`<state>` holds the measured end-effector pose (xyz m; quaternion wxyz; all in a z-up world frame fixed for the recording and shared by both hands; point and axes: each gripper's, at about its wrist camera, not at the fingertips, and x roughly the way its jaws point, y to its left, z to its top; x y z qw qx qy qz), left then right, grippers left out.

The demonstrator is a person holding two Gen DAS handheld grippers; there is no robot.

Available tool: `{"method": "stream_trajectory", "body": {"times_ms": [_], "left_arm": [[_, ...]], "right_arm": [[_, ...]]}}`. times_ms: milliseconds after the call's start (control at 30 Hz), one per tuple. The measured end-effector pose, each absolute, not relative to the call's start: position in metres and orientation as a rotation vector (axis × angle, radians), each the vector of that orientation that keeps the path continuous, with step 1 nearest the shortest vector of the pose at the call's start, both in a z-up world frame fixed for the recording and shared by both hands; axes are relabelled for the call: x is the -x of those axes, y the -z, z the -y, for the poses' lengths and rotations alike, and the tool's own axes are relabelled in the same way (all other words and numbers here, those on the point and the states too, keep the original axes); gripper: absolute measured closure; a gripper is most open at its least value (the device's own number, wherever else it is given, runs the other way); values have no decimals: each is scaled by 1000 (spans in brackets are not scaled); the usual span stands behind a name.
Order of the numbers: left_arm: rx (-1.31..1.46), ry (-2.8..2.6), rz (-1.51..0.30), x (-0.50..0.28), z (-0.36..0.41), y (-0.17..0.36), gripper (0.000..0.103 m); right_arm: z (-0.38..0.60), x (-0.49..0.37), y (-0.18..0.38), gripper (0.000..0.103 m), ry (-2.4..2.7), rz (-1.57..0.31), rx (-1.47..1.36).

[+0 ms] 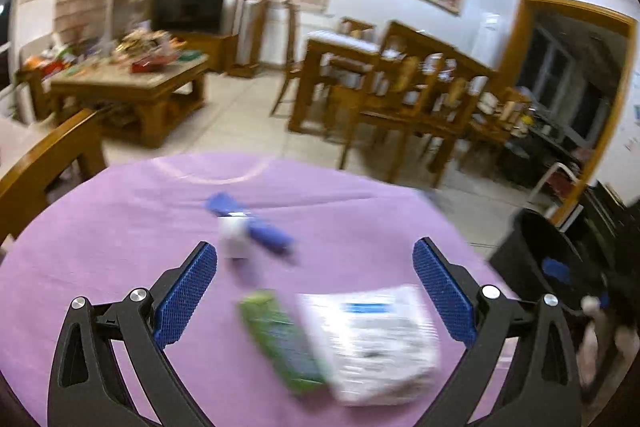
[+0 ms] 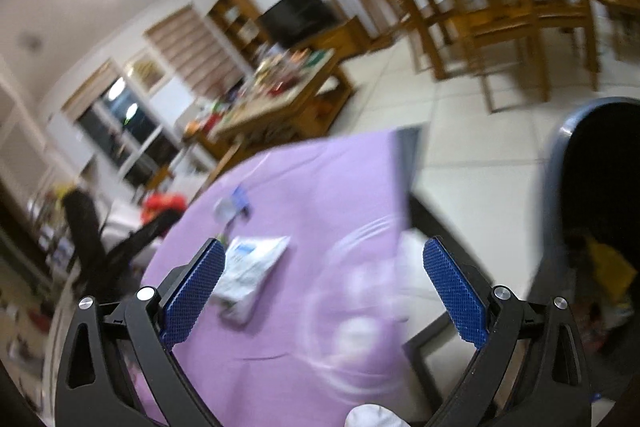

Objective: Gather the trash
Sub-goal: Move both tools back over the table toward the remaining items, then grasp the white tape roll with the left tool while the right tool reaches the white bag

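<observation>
My left gripper (image 1: 315,291) is open and empty above the purple tablecloth (image 1: 120,227). Between and just below its fingers lie a white printed packet (image 1: 376,343) and a green wrapper (image 1: 280,339). Further off lie a blue rolled item (image 1: 260,227) and a small white piece (image 1: 234,237). My right gripper (image 2: 324,291) is open and empty over the table's right edge. The white packet (image 2: 250,271) lies by its left finger, and the blue and white items (image 2: 234,207) lie beyond. A clear round item (image 2: 356,319) shows blurred between the fingers. The views are blurred.
A black trash bin (image 1: 540,259) stands right of the table, also in the right wrist view (image 2: 600,187) with yellow trash inside. Wooden chairs and a dining table (image 1: 400,79) stand beyond. A cluttered coffee table (image 1: 128,75) is at the far left.
</observation>
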<state>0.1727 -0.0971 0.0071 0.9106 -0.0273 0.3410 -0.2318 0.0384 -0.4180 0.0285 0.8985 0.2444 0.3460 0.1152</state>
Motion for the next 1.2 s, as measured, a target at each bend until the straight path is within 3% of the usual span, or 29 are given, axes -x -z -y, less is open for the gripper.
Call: {"method": "stream_trajectory", "body": {"times_ms": [167,367,467,533,567,1033,1100,1167,1200], "left_arm": [[51,446,-789,-211,88,10,7],[64,449,-868,-234,84,32,30],[56,443,-903,-238,84,42,52],[55,432,-907,-242,81,46,77],[46,426,-911,-242,79,47,85],[103,446,-842,-230,52,27,87],[109,450,-835,-226,49,24,87],[109,454,-827,-223,50,20,87],[109,457,-821,-222,50,18,87]], "right_arm": [[331,-68,-18,5,-335,-826,-424],[264,-93,2,5,-327,-937,-315],[247,-101,10,5,-322,-968,-311],[235,-104,12,5,-310,-978,-289],[231,-106,14,5,-303,-981,-274],[190,-122,32,7,-237,-981,-115],[189,-123,32,16,-229,-971,-90],[190,-120,33,40,-217,-960,-66],[191,-120,34,44,-212,-957,-61]]}}
